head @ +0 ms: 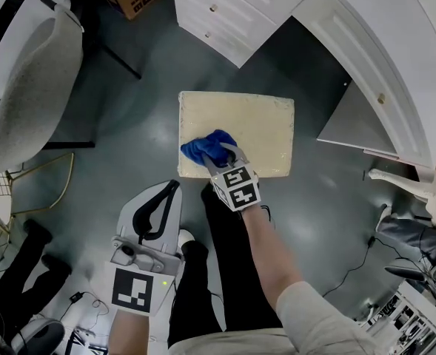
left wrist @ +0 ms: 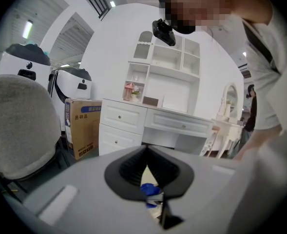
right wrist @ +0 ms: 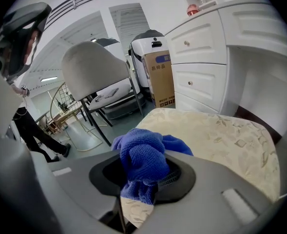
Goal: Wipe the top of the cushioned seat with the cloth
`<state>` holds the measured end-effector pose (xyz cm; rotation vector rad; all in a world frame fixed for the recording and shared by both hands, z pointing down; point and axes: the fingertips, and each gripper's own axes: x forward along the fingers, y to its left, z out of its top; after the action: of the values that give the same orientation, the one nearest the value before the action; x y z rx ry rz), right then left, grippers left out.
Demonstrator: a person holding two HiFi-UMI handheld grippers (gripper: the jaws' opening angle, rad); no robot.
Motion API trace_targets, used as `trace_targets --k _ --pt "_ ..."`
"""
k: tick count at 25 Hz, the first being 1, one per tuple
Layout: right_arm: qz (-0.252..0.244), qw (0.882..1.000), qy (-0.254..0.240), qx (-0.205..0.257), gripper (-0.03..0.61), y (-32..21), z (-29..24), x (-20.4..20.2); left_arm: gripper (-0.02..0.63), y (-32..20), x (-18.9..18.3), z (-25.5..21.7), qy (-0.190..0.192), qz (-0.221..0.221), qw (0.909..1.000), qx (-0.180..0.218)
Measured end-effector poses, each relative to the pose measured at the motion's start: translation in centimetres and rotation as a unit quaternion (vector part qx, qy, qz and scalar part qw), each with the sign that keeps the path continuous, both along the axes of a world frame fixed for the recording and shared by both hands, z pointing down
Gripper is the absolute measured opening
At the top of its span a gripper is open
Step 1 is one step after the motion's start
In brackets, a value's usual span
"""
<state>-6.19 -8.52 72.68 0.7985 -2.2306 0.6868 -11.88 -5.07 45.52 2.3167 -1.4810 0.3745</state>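
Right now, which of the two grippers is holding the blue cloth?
The right gripper, pinching the cloth on the cushioned seat; the left gripper is shut and empty.

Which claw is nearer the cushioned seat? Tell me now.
Right. The right claw, shut on the blue cloth, is over the near left corner of the cushioned seat. The left claw is off it, over the floor.

Blue print on the cardboard box (left wrist: 82, 128) is too blurred to read.

Right tongs (head: 222, 154) clamp cloth (head: 205, 147), arm outstretched (left tongs (head: 170, 191) closed).
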Motion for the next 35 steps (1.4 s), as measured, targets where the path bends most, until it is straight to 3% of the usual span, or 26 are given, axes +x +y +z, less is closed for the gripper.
trace_targets --k 21,35 --pt "0.119 0.993 0.017 0.001 0.124 -2.7 0.2 14.0 0.000 -2.8 6.0 0.9 0.013 0.056 0.9983 -0.003" --pt "0.189 0.982 0.019 0.000 0.124 -3.3 0.3 20.5 0.000 -3.1 7.2 1.4 0.018 0.075 0.9970 -0.004"
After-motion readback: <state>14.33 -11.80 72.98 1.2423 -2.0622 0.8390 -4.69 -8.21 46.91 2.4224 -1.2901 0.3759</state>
